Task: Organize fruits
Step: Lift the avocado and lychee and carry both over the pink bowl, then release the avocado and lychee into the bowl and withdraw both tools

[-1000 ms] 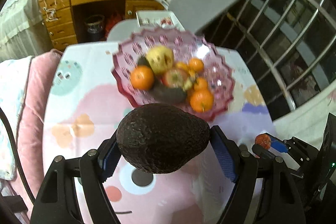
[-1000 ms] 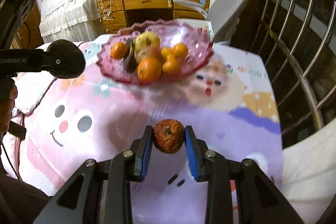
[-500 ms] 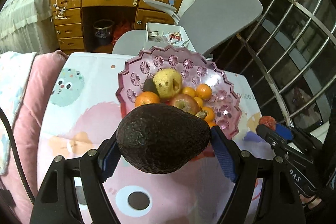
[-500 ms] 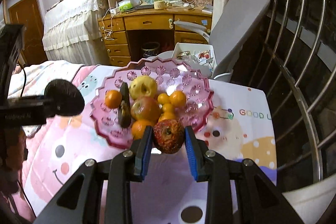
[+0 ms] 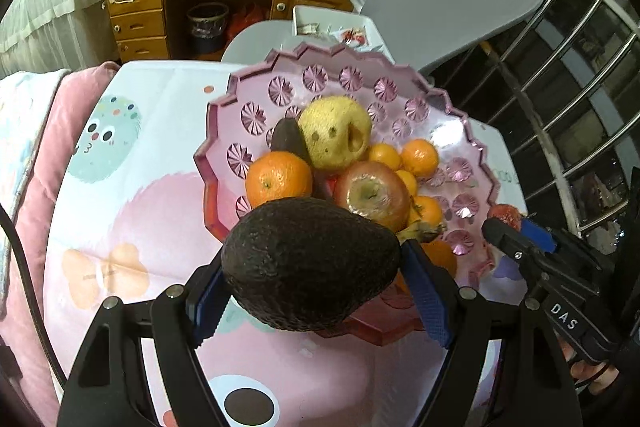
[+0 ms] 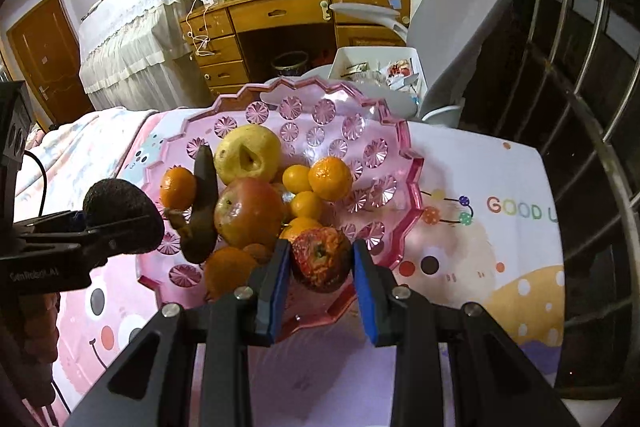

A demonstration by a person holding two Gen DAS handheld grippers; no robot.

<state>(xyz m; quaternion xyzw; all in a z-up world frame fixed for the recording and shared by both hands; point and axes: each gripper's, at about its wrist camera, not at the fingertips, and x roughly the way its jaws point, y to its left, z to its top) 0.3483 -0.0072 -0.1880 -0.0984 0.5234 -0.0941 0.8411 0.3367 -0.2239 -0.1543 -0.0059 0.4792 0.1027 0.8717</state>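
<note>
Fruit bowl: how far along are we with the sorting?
Done: the pink bowl already holds oranges, a yellow pear and an apple. In hand: the left tool grips an avocado, the right tool a wrinkled red fruit, both at the bowl's near rim. Left: release both inside.

Both grippers tilt steeply down at the pink bowl (image 6: 404, 163). The left gripper (image 5: 316, 283) grips an avocado (image 5: 310, 263) at the bowl's near-left rim. The right gripper (image 6: 318, 263) clamps a small red fruit (image 6: 320, 259) over its near rim.
</note>
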